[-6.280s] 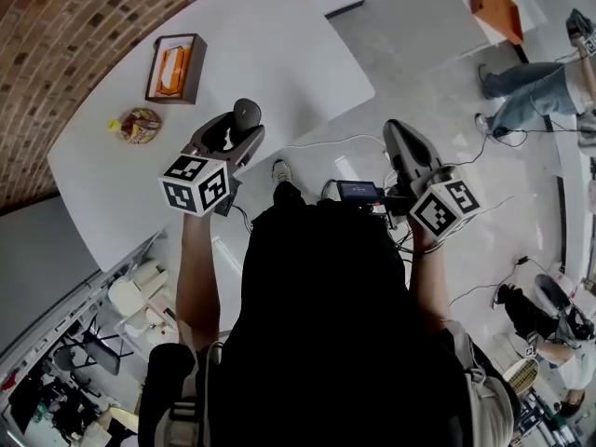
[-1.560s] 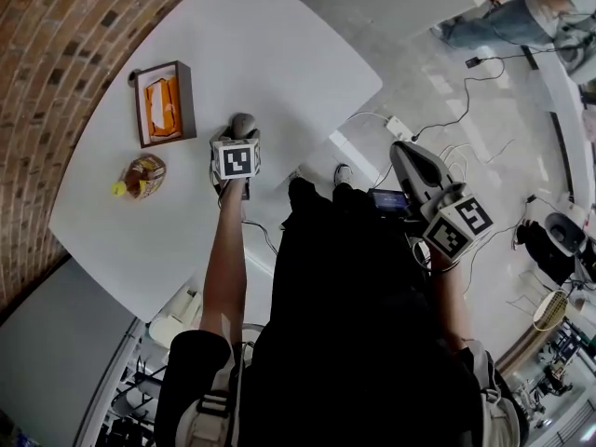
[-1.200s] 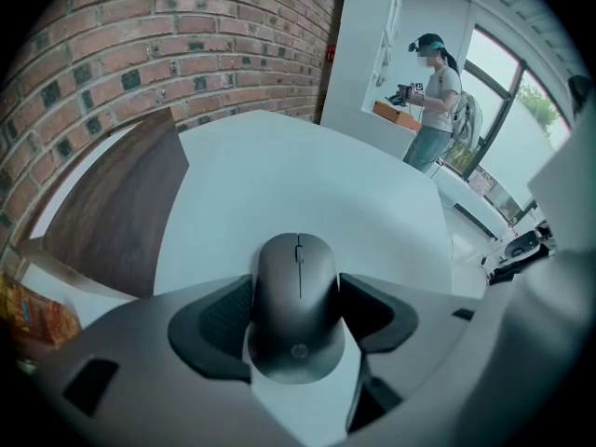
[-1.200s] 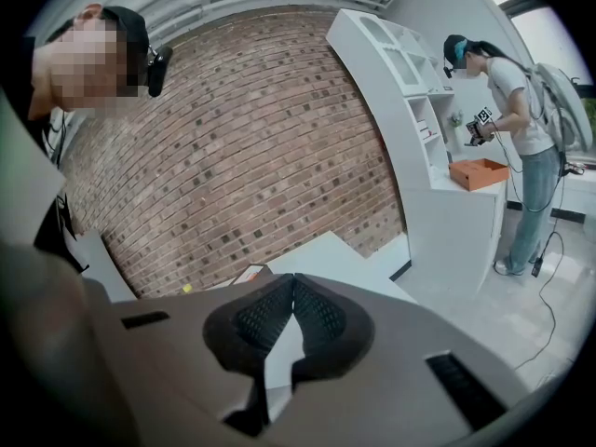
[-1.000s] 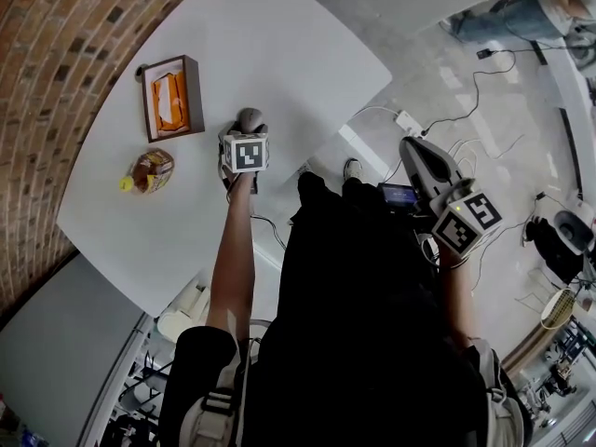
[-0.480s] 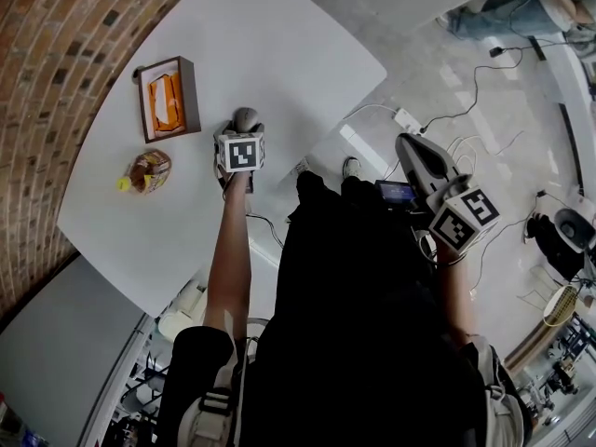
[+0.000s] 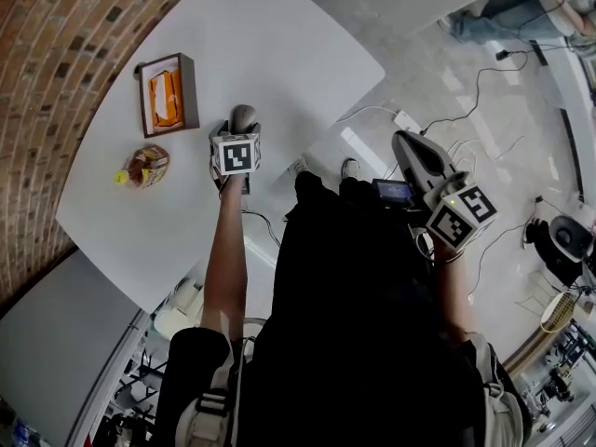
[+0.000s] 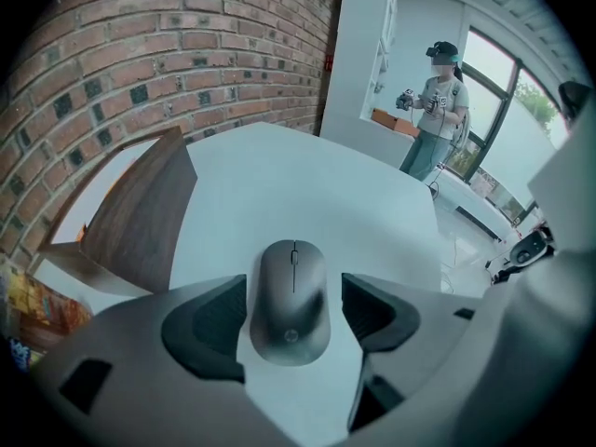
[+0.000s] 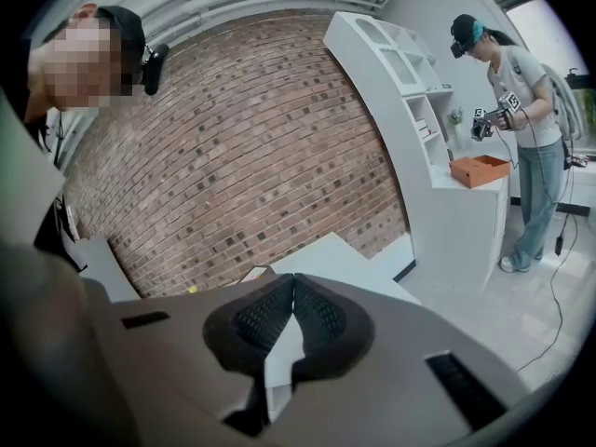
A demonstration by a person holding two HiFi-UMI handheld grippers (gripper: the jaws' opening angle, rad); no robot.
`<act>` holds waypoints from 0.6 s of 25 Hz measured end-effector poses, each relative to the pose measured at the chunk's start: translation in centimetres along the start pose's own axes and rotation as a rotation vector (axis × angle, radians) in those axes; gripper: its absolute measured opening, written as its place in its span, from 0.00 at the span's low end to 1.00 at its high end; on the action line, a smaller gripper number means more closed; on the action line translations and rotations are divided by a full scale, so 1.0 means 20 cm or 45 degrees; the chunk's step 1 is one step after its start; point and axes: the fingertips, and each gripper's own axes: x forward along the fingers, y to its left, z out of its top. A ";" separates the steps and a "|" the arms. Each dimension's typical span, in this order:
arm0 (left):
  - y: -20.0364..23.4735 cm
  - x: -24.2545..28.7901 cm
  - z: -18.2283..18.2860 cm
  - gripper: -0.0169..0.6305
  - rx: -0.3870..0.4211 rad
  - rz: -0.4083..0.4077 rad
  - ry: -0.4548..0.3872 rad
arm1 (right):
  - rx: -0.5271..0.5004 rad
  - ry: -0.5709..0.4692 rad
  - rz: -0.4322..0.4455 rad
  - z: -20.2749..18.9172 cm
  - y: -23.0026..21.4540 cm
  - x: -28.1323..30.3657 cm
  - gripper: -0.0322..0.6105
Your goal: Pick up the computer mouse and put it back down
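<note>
A dark grey computer mouse (image 7: pixel 244 116) lies flat on the white table (image 7: pixel 279 35), near its front edge. My left gripper (image 7: pixel 241 127) is lowered over it. In the left gripper view the mouse (image 8: pixel 291 317) sits between the two dark pads of the left gripper (image 8: pixel 294 291); a strip of table shows beside the right pad, so the jaws stand open around it. My right gripper (image 7: pixel 407 144) hangs off the table over the floor. The right gripper (image 9: pixel 292 285) is shut, pads touching, with nothing between them.
A wooden box with an orange item (image 7: pixel 166 96) stands on the table left of the mouse, seen close in the left gripper view (image 8: pixel 140 217). A snack packet (image 7: pixel 142 166) lies nearer the brick wall. Cables (image 7: pixel 438 119) run over the floor; a person (image 9: pixel 521 110) stands at the far right.
Since 6.3 s ago the left gripper has gone from above the table edge down around the mouse on the table. Over the last second it barely moves; the right gripper stays put.
</note>
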 end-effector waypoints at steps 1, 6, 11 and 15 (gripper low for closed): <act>0.00 -0.02 0.00 0.52 -0.004 0.006 -0.003 | -0.001 -0.004 0.007 0.00 0.00 0.00 0.08; -0.04 -0.10 0.04 0.52 -0.008 0.014 -0.056 | -0.005 -0.012 0.047 0.01 -0.02 -0.01 0.08; -0.13 -0.23 0.08 0.51 -0.050 -0.024 -0.091 | -0.034 -0.010 0.112 0.03 -0.02 -0.02 0.08; -0.20 -0.31 0.10 0.51 -0.039 -0.021 -0.118 | -0.069 -0.024 0.183 0.06 -0.02 -0.03 0.08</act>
